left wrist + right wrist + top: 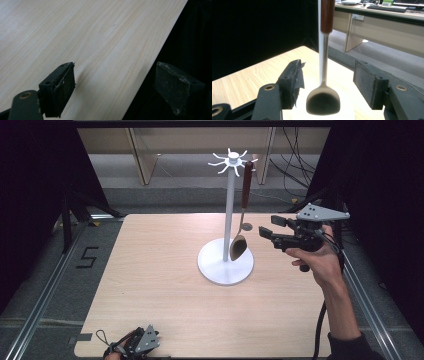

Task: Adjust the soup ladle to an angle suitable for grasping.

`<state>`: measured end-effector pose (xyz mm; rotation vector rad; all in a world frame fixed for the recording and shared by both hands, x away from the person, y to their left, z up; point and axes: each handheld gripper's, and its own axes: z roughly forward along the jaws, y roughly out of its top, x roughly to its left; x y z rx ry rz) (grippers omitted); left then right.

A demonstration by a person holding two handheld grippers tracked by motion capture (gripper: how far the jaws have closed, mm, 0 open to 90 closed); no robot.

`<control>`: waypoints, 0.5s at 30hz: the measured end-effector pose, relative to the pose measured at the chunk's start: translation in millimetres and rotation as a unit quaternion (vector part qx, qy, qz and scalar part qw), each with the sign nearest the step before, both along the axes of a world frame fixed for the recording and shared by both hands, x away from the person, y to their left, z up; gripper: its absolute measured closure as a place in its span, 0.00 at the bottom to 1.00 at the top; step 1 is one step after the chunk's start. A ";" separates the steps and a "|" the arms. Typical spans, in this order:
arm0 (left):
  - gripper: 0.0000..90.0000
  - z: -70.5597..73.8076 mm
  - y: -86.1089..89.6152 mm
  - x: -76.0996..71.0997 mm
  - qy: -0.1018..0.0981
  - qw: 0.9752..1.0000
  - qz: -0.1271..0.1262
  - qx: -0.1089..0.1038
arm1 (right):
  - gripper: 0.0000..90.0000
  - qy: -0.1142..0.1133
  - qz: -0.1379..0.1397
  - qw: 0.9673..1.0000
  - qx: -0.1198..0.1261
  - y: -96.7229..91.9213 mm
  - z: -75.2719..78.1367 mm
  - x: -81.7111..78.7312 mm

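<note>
Black curtains (30, 195), grey floor (190, 195), wooden desks (145, 150)

Table (165, 285): pale wood grain, smooth, matt. Stand (229, 215): white, smooth, looks like painted metal or plastic. Spatula (323, 75): glossy red-brown wooden handle, polished metal shaft, dull-sheened blade. Right claw (327, 83) and left claw (120, 87): matt black, with rough, gritty, frayed pads.

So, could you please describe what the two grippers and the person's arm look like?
Both grippers are black with two blocky jaws faced with rough dark pads. The right gripper carries a grey three-cornered plate and trails a black cable; the arm wears a dark sleeve. The left gripper bears a similar grey plate; its left pad looks frayed.
</note>
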<state>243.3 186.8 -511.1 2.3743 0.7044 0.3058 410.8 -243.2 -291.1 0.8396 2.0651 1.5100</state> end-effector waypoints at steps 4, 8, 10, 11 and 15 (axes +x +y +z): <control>0.18 0.1 -0.1 -0.6 0.002 1.000 0.002 -0.001 | 0.45 0.005 -0.001 1.000 0.002 -2.1 -10.6 -4.9; 0.18 -0.1 0.0 -0.2 0.001 1.000 0.001 -0.001 | 0.45 0.007 -0.003 1.000 0.010 -3.7 -18.8 -7.2; 0.18 -0.1 0.0 -0.2 0.001 1.000 0.001 -0.001 | 0.45 0.004 -0.011 1.000 0.009 -4.8 -22.7 -8.1; 0.18 0.0 -0.1 -0.3 0.000 1.000 0.001 -0.001 | 0.45 0.009 -0.013 1.000 0.015 -4.5 -24.2 -8.4; 0.18 0.2 0.0 -0.6 0.000 1.000 0.002 0.000 | 0.45 0.013 -0.010 1.000 0.016 -6.5 -29.9 -9.1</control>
